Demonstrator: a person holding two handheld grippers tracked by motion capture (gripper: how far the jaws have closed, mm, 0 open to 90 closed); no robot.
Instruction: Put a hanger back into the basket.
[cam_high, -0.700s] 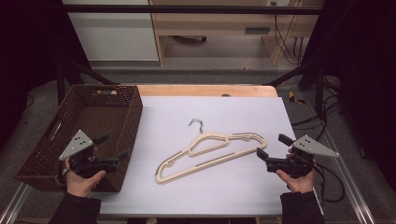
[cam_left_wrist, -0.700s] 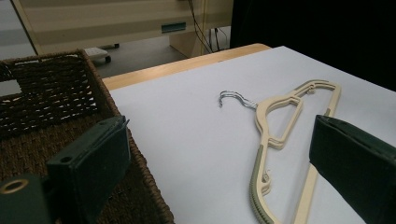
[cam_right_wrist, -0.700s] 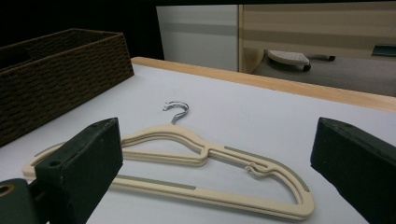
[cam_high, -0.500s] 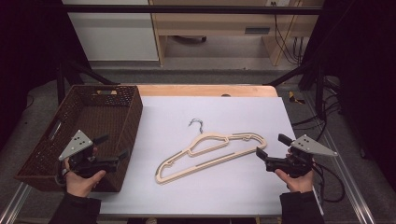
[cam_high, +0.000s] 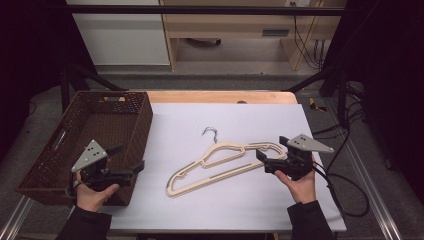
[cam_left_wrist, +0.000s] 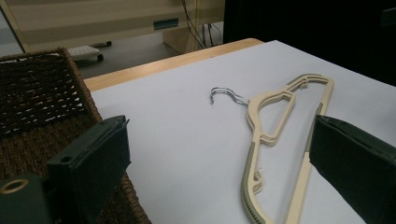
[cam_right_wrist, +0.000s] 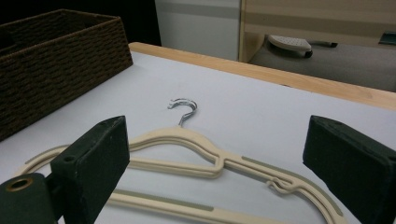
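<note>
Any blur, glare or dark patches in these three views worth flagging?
High view: sides fall into near-black, the white table cover is evenly lit without glare. Left gripper view: jaws soft and close, hanger fairly sharp. Right gripper view: jaws blurred, basket dim, hook crisp.

The hanger (cam_left_wrist: 280, 154) runs off the left gripper view's bottom edge, its lower end unseen.

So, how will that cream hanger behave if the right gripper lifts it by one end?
The hanger looks like thin, flat plastic: probably light and fairly stiff. Held at one end by the right gripper, it would likely swing or droop. Its metal hook might snag.
</note>
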